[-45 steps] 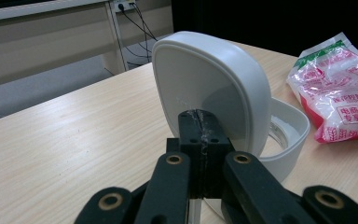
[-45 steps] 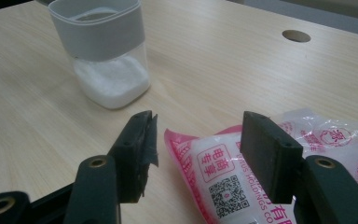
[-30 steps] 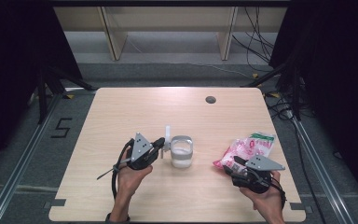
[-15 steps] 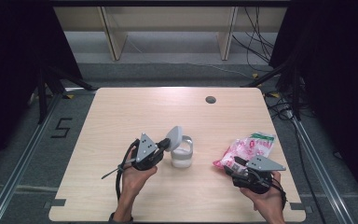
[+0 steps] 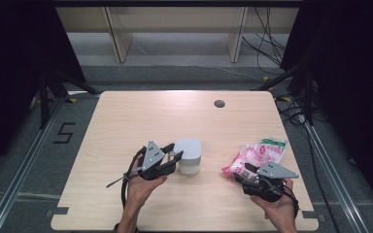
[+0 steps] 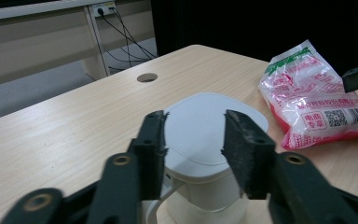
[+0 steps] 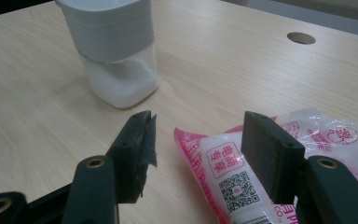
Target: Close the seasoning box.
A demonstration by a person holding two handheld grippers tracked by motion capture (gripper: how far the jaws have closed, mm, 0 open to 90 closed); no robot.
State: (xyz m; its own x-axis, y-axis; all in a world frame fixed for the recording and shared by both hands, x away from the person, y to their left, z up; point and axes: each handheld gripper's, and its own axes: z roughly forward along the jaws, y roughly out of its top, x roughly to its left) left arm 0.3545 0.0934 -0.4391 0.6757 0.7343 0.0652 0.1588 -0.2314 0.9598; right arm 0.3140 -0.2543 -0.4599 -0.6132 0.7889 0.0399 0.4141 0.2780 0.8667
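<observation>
The table is showing pale wood grain with one dark round hole. The jar is wearing a white lid over clear walls holding white powder. The bag is showing pink-and-white print, a green top edge, a black QR code and barcode. Both grippers' jaws are looking black, with grey plates on top.

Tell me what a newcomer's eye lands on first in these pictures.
First the white-lidded container near the middle of the table, clear below with white powder in its base. The left gripper sits right beside it, its fingers spread either side of the lid. Next the pink and white packet at the right, with the right gripper open just in front of its near corner.
</observation>
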